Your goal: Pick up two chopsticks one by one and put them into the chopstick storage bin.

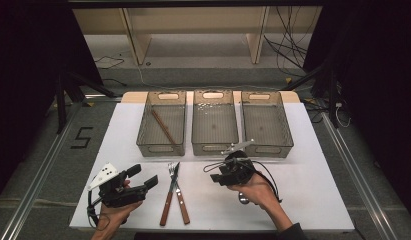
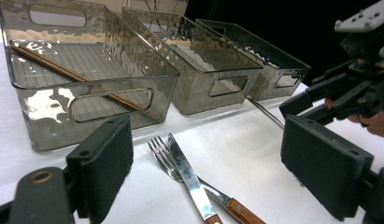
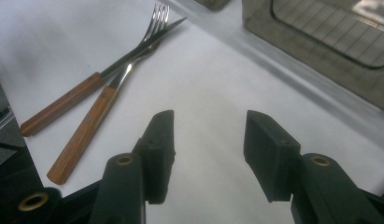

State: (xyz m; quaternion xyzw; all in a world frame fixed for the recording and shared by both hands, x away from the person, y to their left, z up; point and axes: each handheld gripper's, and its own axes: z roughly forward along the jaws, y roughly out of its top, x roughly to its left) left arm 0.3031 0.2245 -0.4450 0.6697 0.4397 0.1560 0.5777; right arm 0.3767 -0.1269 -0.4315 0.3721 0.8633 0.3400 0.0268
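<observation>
1. Tongs on the left (image 1: 143, 176) sit at 7 o'clock on the white desk (image 1: 313, 200), spread wide and holding nothing.
2. Fork (image 1: 172, 171) and knife (image 1: 175, 176) lie crossed at 6 o'clock, wooden handles toward the person, between the two hands.
3. Right tongs (image 1: 213, 178) rest at 5 o'clock, parted and empty, pointing toward the cutlery.
4. Three clear bins stand in a row at 12 o'clock: the left bin (image 1: 143, 131) holds chopsticks (image 1: 163, 126); the middle bin (image 1: 215, 147) and right bin (image 1: 285, 125) follow.
</observation>
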